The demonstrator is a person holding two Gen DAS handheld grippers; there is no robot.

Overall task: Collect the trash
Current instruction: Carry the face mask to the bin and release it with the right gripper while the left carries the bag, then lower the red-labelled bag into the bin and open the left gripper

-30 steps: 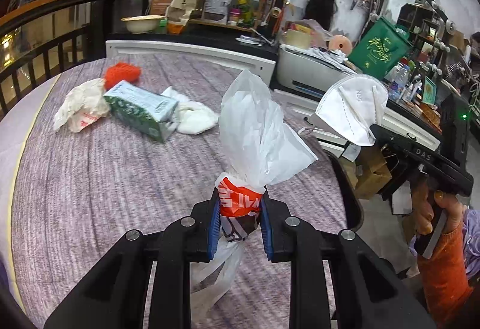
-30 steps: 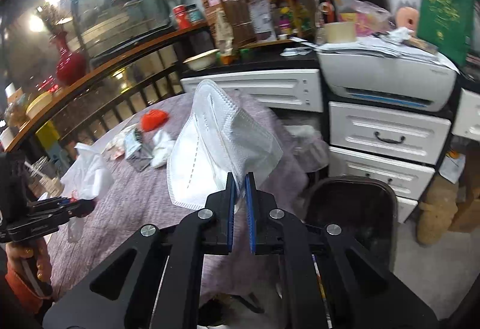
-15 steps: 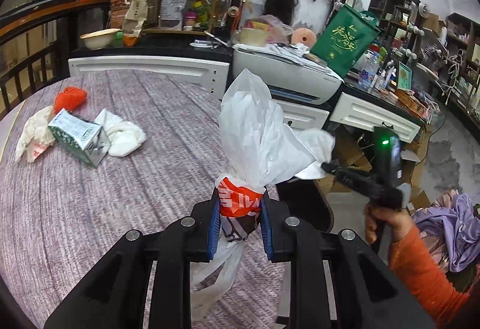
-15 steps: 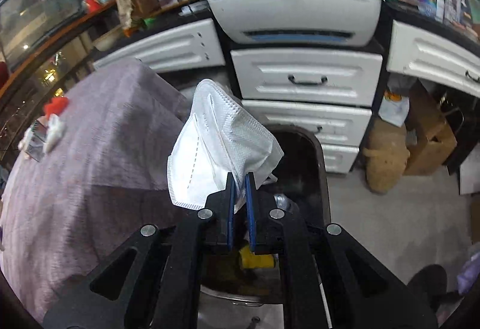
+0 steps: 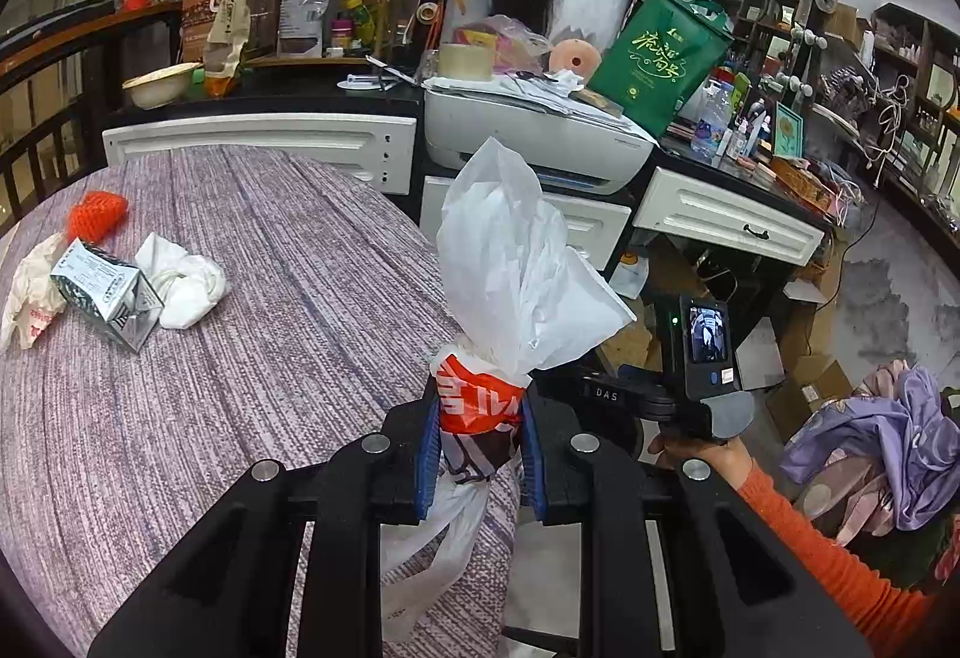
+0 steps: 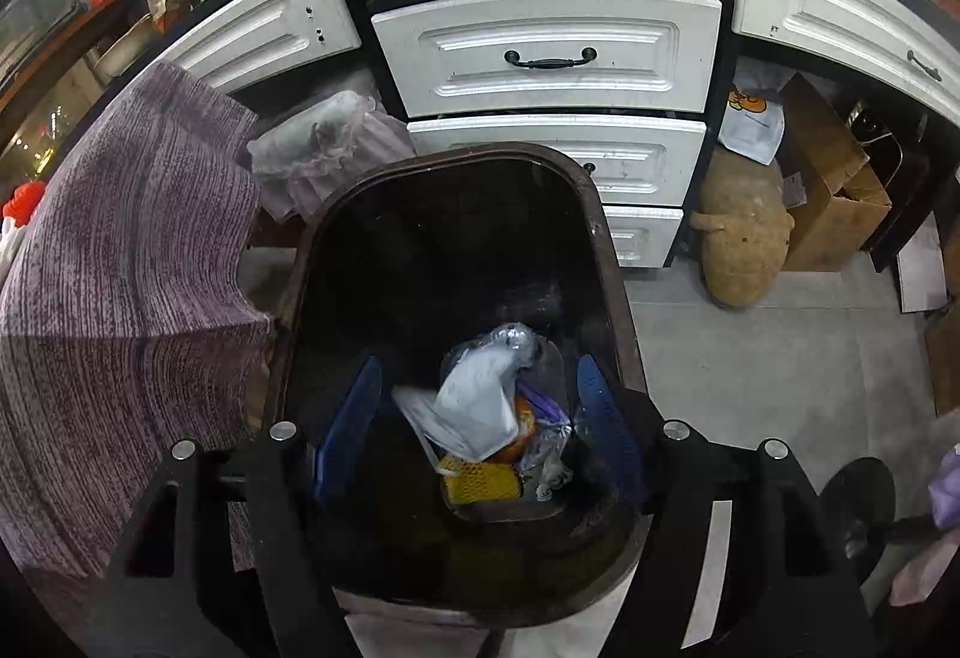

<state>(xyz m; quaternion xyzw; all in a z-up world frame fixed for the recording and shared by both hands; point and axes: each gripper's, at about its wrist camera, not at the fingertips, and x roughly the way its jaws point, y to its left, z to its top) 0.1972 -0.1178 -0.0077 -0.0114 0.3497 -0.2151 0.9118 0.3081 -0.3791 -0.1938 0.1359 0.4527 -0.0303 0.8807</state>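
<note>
- The counter (image 5: 252,358), under a purple cloth, has the bin (image 6: 606,250) standing just past its edge, on the floor.
- The bin is dark and open-topped. Low inside it lie a white mask (image 6: 474,406), clear plastic and something yellow.
- The right claw (image 6: 480,418) hangs directly above the bin mouth, looking down into it. Its blue pads are spread wide and hold nothing; the mask lies below, between them in the picture.
- The left claw (image 5: 480,448) is clenched on a bag (image 5: 510,268), pinched at its orange printed neck. The bag's white body stands up and away from the claw, long axis roughly in line with the fingers.
- From the left claw the bin lies to the right and below, past the counter edge; it is hidden in that view.
- Judgement: the bag goes in next, so the left claw must swing right over the bin while the right one clears.
- Far from the bin, a carton (image 5: 105,292), crumpled tissue (image 5: 186,286) and an orange scrap (image 5: 96,214) lie on the counter.
</note>
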